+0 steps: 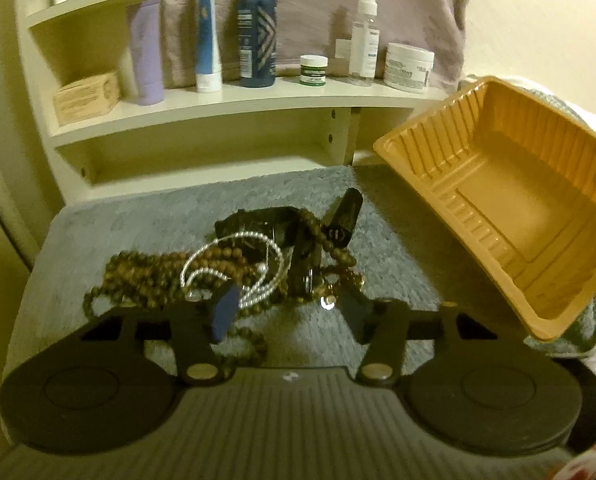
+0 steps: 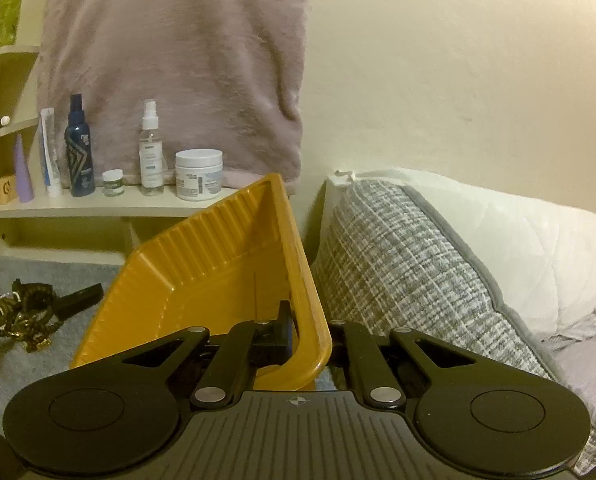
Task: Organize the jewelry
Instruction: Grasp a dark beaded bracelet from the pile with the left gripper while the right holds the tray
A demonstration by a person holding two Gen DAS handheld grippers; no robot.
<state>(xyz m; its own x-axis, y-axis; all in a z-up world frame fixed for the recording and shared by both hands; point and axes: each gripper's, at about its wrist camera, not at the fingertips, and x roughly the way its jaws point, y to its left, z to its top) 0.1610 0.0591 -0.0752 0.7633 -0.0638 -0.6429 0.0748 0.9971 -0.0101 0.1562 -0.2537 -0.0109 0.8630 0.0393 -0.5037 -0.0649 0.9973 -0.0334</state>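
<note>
A tangled pile of jewelry (image 1: 234, 268) lies on the grey fuzzy mat (image 1: 138, 224): brown bead strands, a silver chain (image 1: 258, 264), black pieces and small gold bits. My left gripper (image 1: 288, 312) is open just over the near edge of the pile, its fingers straddling beads and chain. An orange ribbed plastic tray (image 1: 510, 196) is tilted up at the right. My right gripper (image 2: 306, 332) is shut on the tray's rim (image 2: 310, 300) and holds it tilted. The pile also shows at the far left of the right wrist view (image 2: 22, 312).
A cream shelf (image 1: 238, 100) behind the mat holds bottles, tubes, jars and a small box. A pinkish cloth (image 2: 178, 64) hangs on the wall. A grey woven pillow (image 2: 410, 260) and a white pillow (image 2: 518, 240) lie right of the tray.
</note>
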